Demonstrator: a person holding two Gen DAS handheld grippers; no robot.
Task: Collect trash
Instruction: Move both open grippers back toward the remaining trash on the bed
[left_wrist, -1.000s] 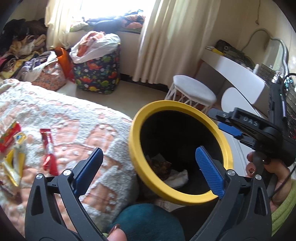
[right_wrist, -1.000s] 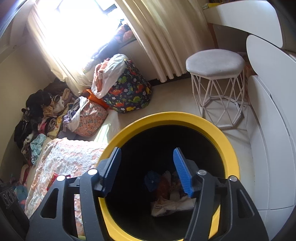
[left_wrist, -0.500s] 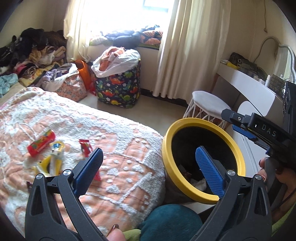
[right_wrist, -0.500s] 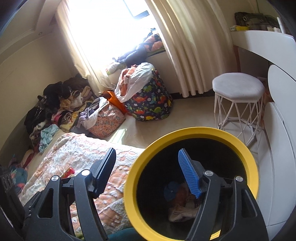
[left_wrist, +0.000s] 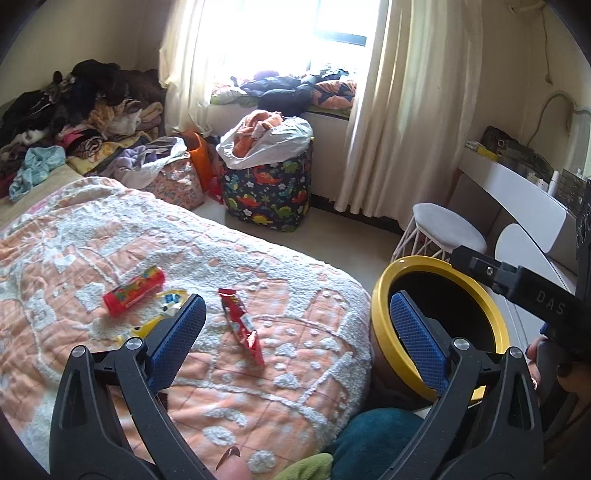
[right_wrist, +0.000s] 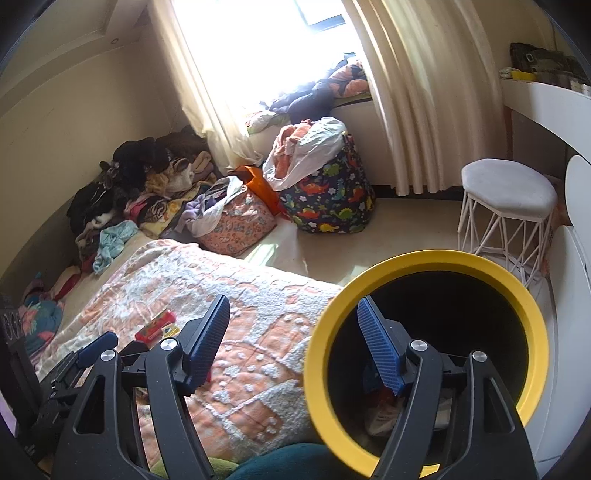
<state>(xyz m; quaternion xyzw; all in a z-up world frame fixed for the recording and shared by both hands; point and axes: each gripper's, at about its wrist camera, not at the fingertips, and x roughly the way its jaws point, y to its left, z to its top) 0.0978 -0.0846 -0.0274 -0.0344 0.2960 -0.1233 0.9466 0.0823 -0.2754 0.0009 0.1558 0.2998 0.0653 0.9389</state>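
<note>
My left gripper (left_wrist: 295, 332) is spread, empty; the red wrapper (left_wrist: 242, 326) lies mid-frame between its fingers on the bedspread (left_wrist: 110, 229), long axis running away. Right gripper (right_wrist: 291, 339), just opening, empty, faces the yellow-rimmed bin (right_wrist: 428, 260), lower right.

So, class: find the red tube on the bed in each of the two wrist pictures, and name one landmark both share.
Left wrist: the red tube lies on the bedspread, left of centre, beyond the left finger.
Right wrist: it shows small at lower left, just left of the left finger.
Shared landmark: the yellow-rimmed bin, right of the bed in both.
</note>
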